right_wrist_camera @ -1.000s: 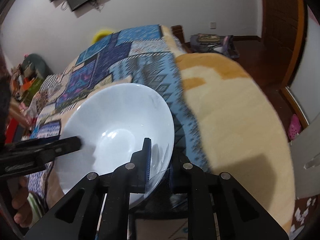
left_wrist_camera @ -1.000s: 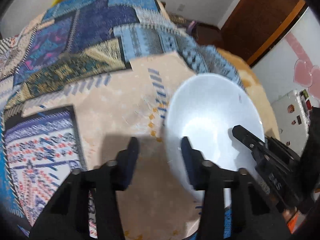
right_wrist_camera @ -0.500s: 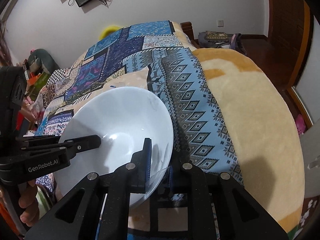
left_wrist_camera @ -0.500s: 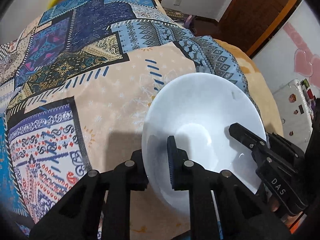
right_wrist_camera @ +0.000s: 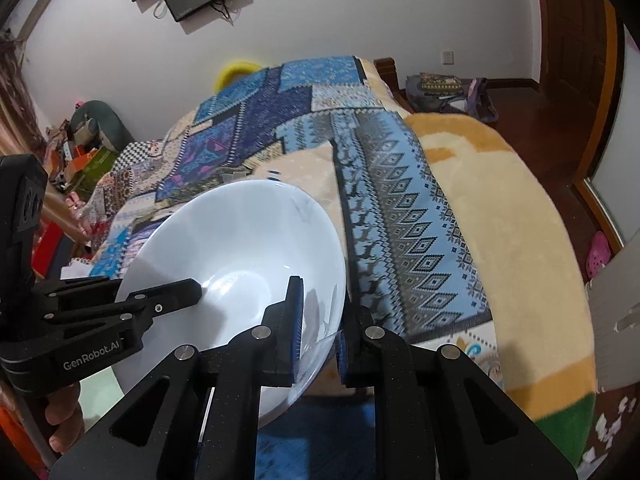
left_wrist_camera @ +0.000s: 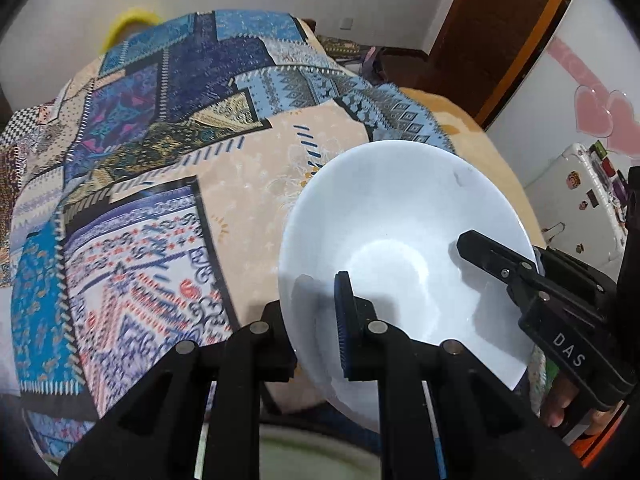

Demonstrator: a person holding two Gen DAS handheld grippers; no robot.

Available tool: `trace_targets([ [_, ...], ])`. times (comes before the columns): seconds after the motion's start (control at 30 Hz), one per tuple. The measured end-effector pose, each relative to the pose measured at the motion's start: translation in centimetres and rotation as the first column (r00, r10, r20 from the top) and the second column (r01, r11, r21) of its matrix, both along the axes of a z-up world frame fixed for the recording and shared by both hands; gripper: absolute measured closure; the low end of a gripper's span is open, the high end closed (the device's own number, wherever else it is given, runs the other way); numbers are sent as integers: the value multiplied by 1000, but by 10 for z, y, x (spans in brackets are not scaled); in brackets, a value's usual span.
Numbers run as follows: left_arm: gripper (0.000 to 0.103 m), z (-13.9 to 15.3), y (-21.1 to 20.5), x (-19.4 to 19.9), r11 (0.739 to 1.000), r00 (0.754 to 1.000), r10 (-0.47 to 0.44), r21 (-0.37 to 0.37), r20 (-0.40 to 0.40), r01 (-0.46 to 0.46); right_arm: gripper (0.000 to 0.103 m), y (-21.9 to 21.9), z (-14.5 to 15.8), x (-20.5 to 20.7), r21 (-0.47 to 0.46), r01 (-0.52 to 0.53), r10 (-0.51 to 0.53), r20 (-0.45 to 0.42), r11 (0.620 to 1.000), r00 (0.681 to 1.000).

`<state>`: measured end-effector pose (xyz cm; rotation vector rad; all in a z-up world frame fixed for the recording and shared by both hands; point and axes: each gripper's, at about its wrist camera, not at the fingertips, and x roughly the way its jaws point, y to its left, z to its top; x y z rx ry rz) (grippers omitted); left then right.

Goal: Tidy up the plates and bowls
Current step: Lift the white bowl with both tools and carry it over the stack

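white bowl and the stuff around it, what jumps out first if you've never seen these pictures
The big white bowl dominates both views, tilted above the bed with the left gripper and the right gripper each clamped on its rim from opposite sides, one jaw inside and one outside. Under and behind it spreads a loud blue patchwork bedspread, with a plain yellow blanket at its side.

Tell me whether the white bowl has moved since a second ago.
Yes. In the left wrist view the white bowl, clamped at its rim by both tongs, has come away from the patchwork bedspread it lay on, drawing back toward the bed's near edge.
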<state>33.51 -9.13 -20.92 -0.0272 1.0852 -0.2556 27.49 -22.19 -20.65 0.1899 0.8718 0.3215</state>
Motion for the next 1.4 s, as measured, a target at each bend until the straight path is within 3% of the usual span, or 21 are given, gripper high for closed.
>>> trace_targets([
  [0.6,88,69,58,-97,997,990,76,-19,117,-74,90,56,52,-64,-26,-74,76,120,997,990],
  [1.4,88,87,181,-206,960,949,278,1,147,-282,90,166,54,-113,5,-281,277,149,960,949],
])
